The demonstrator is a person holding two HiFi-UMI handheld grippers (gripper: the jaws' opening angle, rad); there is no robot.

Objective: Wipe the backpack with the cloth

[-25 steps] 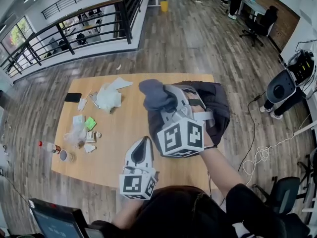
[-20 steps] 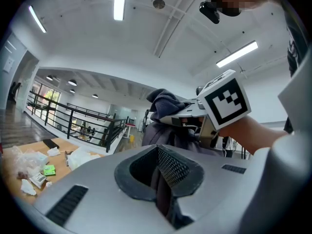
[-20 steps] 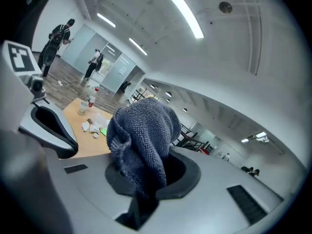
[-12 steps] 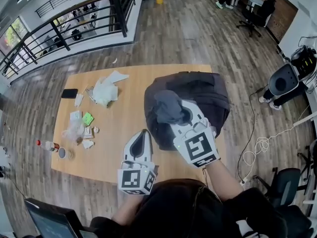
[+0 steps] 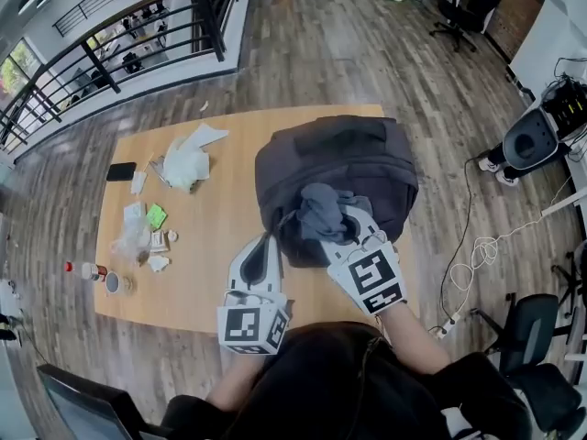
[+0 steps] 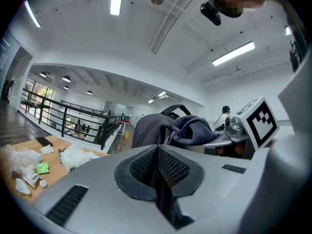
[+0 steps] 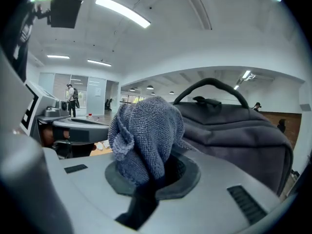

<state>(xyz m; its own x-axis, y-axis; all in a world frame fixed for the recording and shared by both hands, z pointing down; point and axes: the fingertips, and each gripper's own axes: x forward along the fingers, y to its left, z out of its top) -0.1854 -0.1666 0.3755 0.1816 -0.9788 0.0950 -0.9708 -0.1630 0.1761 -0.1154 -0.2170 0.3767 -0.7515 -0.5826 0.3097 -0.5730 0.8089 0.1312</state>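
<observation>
A dark grey backpack (image 5: 336, 168) lies on the right half of the wooden table (image 5: 220, 227); it also fills the right of the right gripper view as the backpack (image 7: 234, 126). My right gripper (image 5: 347, 231) is shut on a bunched blue-grey cloth (image 5: 321, 211), which rests against the near side of the backpack. In its own view the cloth (image 7: 146, 135) bulges out from between the jaws. My left gripper (image 5: 269, 248) is shut and empty, its tip close to the backpack's near left edge. The left gripper view shows its jaws pressed together, with the backpack (image 6: 153, 128) and cloth (image 6: 197, 130) beyond.
Crumpled white tissues (image 5: 188, 161), a black phone (image 5: 119, 170), small packets with a green one (image 5: 156, 216) and a small cup (image 5: 115, 283) lie on the table's left part. A cable (image 5: 486, 250) trails on the wooden floor at right. A railing (image 5: 110, 53) runs behind.
My right gripper has come down and toward me with the cloth, rolling its wrist, from above the backpack's far left onto its near side. The left gripper has stayed put.
</observation>
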